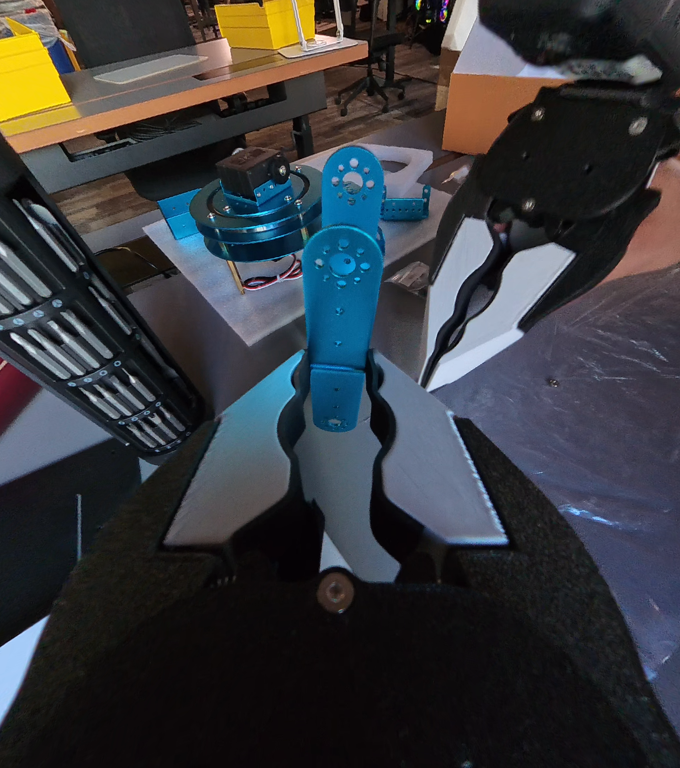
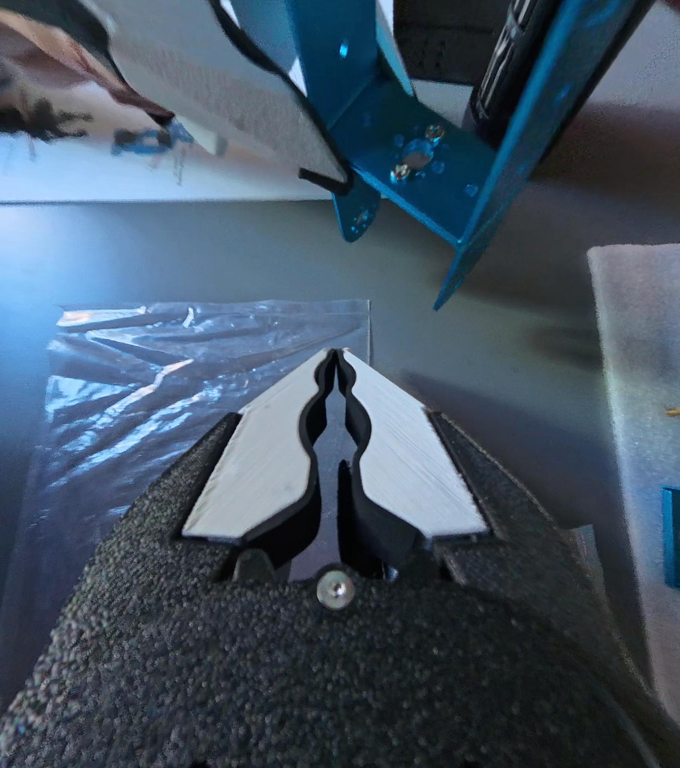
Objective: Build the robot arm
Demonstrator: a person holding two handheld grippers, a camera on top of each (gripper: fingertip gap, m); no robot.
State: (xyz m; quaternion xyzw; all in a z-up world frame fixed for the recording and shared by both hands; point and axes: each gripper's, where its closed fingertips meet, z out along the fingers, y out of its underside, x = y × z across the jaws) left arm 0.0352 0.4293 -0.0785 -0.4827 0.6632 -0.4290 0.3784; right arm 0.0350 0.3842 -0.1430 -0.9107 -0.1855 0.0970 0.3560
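Observation:
My left gripper [image 1: 336,365] is shut on a blue metal U-bracket [image 1: 342,299] with round hole patterns and holds it upright above the table. Both pads press on the bracket's sides near its bend. In the right wrist view the same bracket [image 2: 363,137] hangs at the top, beside one left finger [image 2: 222,83]. My right gripper [image 2: 336,352] is shut, its tips together just above a clear plastic bag [image 2: 164,374] on the dark table. I cannot tell whether anything tiny sits between its tips. It also shows in the left wrist view [image 1: 429,374], to the right of the bracket.
A black case of screwdriver bits [image 1: 60,324] stands at the left. A blue round base with a black servo [image 1: 247,208] sits on a white foam sheet [image 1: 213,291]. Another blue bracket [image 1: 407,205] lies behind. Small screws [image 1: 553,381] lie on the plastic. Yellow bins [image 1: 6,79] sit on a far desk. One gripper's finger ends stand about 8 cm off the other's.

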